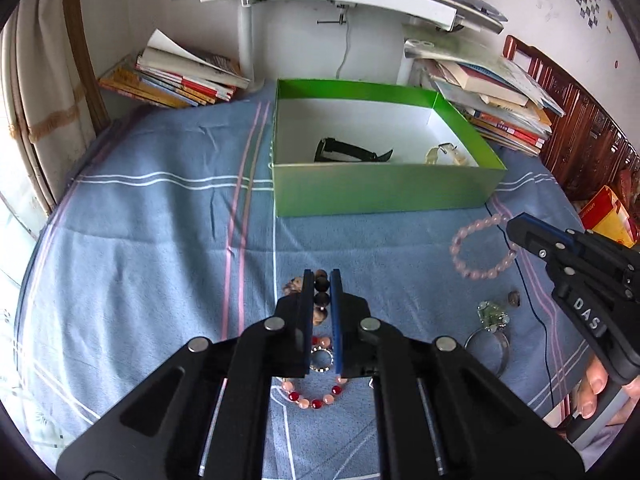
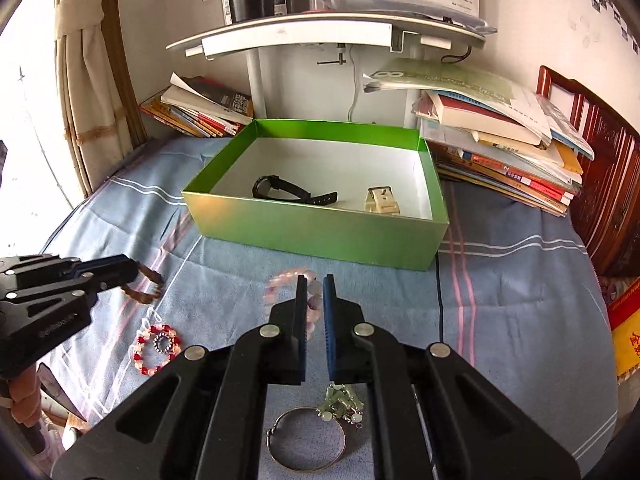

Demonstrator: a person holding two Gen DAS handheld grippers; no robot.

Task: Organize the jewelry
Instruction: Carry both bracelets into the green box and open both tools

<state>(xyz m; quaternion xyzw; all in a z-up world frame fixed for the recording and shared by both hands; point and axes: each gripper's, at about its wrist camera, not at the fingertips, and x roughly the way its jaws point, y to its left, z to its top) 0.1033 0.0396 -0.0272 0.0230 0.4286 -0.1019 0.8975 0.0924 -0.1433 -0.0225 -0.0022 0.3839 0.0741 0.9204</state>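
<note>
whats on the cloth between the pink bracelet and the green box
Nothing: bare blue cloth separates the pink bracelet from the green box, clearest in the right wrist view.

The left wrist view looks forward and down along the left gripper fingers, close over the blue bedsheet, with the green box ahead and slightly right of the fingertips. The right wrist view looks the same way along the right gripper, the green box straight ahead. Both share the box, the book piles and white shelf beyond it; each sees the other gripper at its edge
</note>
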